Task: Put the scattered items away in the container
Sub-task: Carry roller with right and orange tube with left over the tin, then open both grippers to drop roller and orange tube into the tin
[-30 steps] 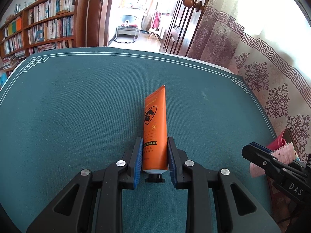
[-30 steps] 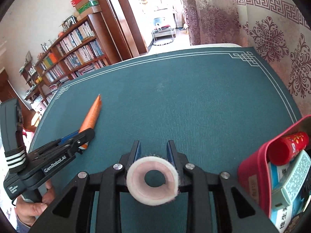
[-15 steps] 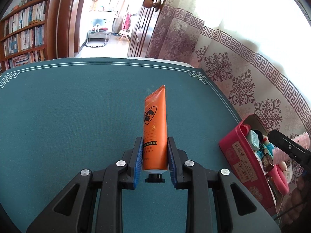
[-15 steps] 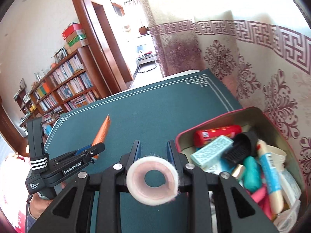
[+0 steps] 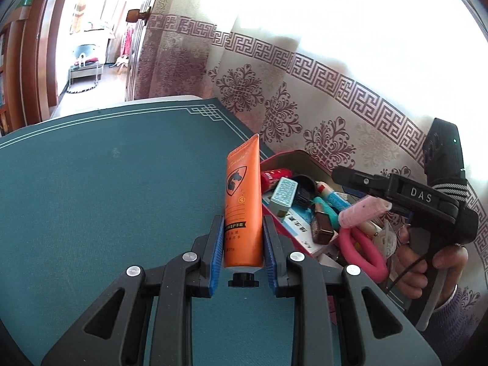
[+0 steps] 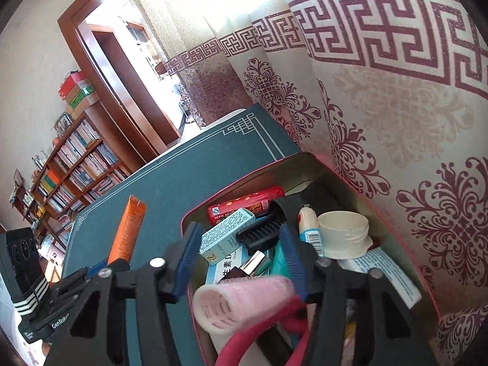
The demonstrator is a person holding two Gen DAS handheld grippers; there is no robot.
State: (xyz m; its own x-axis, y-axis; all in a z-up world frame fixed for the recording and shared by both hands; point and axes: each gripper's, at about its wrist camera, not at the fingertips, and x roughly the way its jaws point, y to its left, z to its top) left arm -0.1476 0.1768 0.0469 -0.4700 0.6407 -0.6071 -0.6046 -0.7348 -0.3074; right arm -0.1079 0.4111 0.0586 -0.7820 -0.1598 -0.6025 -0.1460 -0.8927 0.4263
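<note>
**Dropping the pink roll, orange tube queued behind**

Releasing over the bin: the pink roll [image 6: 244, 302] sits between the spread jaws of the right claw [image 6: 241, 262], which have just been opening; the pads no longer press it, and it tips down toward the red container [image 6: 393, 213]. The container is near full — red tube [image 6: 244, 204], pale box [image 6: 227, 239], black comb [image 6: 262, 233], white cap [image 6: 343, 233], pink scissor handles [image 5: 363, 250].

Left claw [image 5: 242, 244] is narrow, clamped on the orange tube [image 5: 243, 201] near its cap end, crimped end forward, poised just beside the container's near rim.

Judgement: let the roll fall clear before withdrawing the right claw upward, then bring the tube in low and lay it flat on the pile.

Edges: the curtain [image 6: 396, 106] hangs close behind the far wall; the desk [image 5: 106, 198] is open to the left. Retreat that way.
</note>
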